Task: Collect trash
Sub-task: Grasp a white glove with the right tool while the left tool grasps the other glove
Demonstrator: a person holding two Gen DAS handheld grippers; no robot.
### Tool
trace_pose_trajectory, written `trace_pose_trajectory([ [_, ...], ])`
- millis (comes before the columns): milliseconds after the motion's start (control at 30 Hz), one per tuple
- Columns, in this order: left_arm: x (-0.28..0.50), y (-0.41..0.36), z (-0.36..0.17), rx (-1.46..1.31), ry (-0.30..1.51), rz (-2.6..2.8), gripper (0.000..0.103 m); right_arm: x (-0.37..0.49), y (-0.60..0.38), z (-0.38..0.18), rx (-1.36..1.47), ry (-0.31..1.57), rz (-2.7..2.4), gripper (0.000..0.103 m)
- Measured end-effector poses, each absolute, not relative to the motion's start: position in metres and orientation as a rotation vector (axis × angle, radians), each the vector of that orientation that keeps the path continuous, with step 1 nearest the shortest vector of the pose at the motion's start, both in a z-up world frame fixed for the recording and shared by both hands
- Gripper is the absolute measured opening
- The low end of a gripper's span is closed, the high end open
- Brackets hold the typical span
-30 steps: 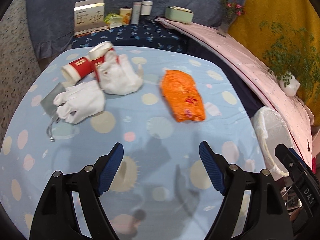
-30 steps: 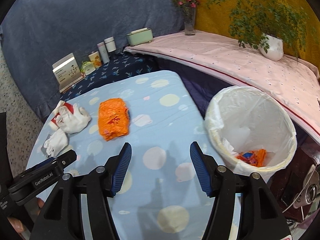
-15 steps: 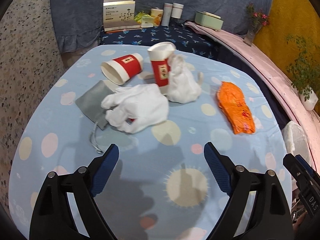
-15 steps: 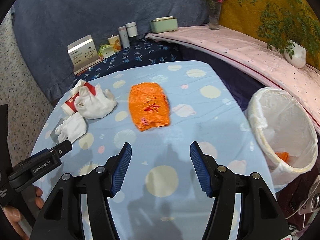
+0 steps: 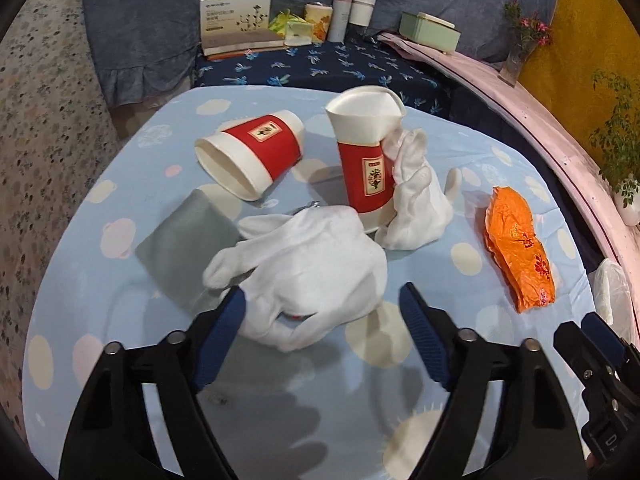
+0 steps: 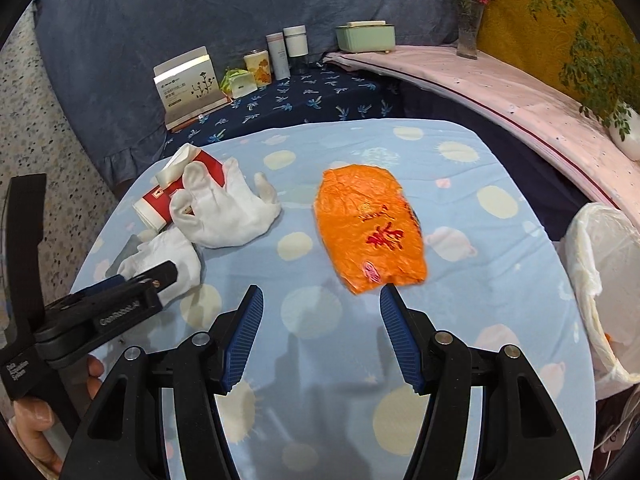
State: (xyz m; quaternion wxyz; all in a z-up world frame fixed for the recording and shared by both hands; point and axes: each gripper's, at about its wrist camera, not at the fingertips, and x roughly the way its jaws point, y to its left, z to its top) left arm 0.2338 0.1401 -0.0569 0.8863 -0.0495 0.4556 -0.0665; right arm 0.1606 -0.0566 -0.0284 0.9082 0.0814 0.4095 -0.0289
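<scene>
Open right tongs (image 6: 321,304) near orange bag (image 6: 370,226), white gloves (image 6: 224,210)

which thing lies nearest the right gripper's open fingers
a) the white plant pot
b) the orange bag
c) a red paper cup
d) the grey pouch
b: the orange bag lies flat on the dotted cloth just ahead of the right gripper, whose jaws stand open and empty.

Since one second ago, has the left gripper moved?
Yes. The left gripper has come close to the near white glove, away from the lined bin.
</scene>
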Motion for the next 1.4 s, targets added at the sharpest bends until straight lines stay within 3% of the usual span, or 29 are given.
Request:
trace_pose_trajectory([
  [100,0.241,0.134,-0.060,-0.105,0.964,-0.174,0.052,0.171,-0.051,-0.030,0.164,0.849,-0.053,0.059],
  [167,0.245,0.131,-0.062,-0.103,0.983,-0.202,0.021,0.178,-0.047,-0.031,0.163,0.851,-0.048,0.059],
  [267,0.245,0.136,-0.060,-0.144,0.996,-0.239,0.010,0.187,-0.039,-0.030,0.158,0.852,-0.037,0.059],
  [667,0.232,0.183,-0.028,-0.227,0.915,-0.138,0.008,0.212,-0.003,-0.027,0.145,0.843,0.021,0.059],
  [967,0.246,0.195,-0.035,-0.260,0.932,-0.133,0.008,0.248,0.015,-0.041,0.149,0.867,0.031,0.056],
  [1067,0.249,0.194,-0.039,-0.265,0.940,-0.137,0.008,0.256,0.013,-0.048,0.152,0.879,0.025,0.042],
  [1200,0.251,0.188,-0.041,-0.259,0.946,-0.145,0.008,0.260,0.005,-0.056,0.179,0.903,0.025,0.009],
  [1267,0.250,0.183,-0.040,-0.254,0.947,-0.149,0.008,0.256,0.002,-0.056,0.185,0.906,0.027,0.004],
  [1400,0.243,0.171,-0.035,-0.246,0.944,-0.167,0.008,0.239,-0.007,-0.048,0.192,0.891,0.031,0.003],
])
